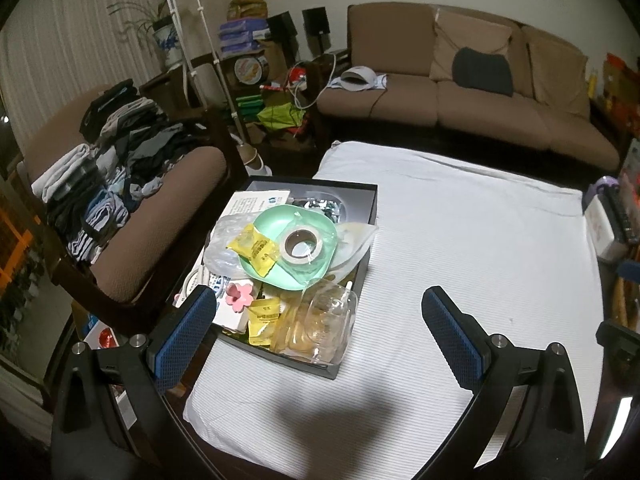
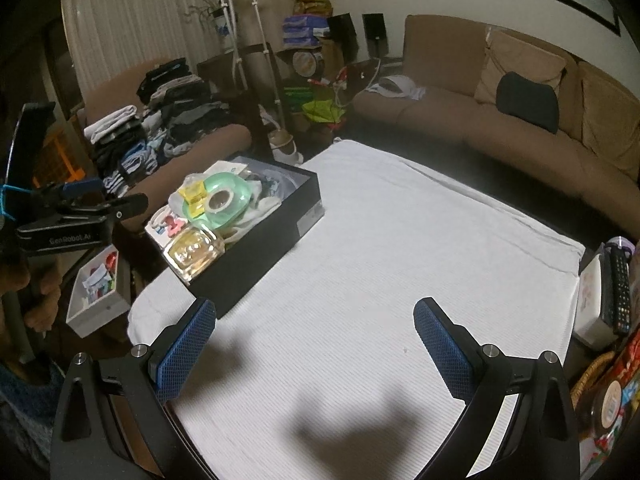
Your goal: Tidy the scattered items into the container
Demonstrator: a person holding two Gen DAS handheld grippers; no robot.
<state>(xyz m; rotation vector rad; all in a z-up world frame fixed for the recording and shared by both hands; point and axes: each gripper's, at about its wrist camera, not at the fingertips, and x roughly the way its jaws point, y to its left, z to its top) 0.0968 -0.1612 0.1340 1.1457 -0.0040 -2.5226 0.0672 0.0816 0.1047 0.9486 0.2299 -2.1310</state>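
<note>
With every item piled in the black box (image 1: 352, 280) at the white cloth's (image 1: 460, 260) left edge, both grippers, left gripper (image 1: 320, 320) and right gripper (image 2: 316, 344), hang spread and empty; any last step should press the heap level.

Both grippers: left gripper (image 1: 318, 320) & right gripper (image 2: 314, 332), black frames w/ silver screws, blue mesh-textured pads (image 1: 182, 326); "GenRobot.AI" lettering on left's side.

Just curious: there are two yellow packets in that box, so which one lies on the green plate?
The upper yellow packet, overlapping the green plate beside the tape roll.
</note>
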